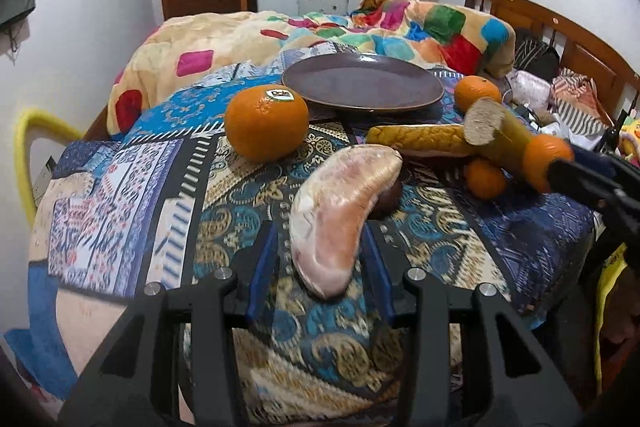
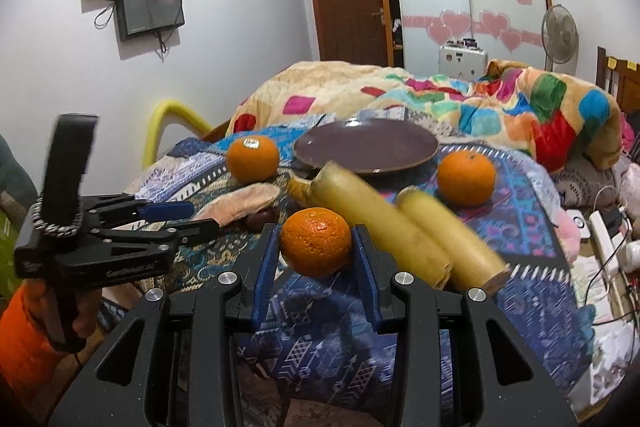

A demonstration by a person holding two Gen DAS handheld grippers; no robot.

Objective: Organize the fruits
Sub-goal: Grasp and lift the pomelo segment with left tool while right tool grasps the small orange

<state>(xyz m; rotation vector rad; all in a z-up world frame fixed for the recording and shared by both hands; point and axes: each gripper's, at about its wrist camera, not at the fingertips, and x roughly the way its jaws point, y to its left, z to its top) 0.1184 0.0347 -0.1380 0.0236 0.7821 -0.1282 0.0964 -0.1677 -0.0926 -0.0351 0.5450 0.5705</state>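
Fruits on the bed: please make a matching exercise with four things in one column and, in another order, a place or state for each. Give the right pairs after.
Things:
1. pomelo segment
2. small orange
3. stickered orange
4. plate

Places or states:
A. bears no fruit
B. between the pads of the right gripper
C. lying on the cloth to the left of the plate
D. between the pads of the left gripper

Pairs: 1-D, 2-B, 3-C, 4-A
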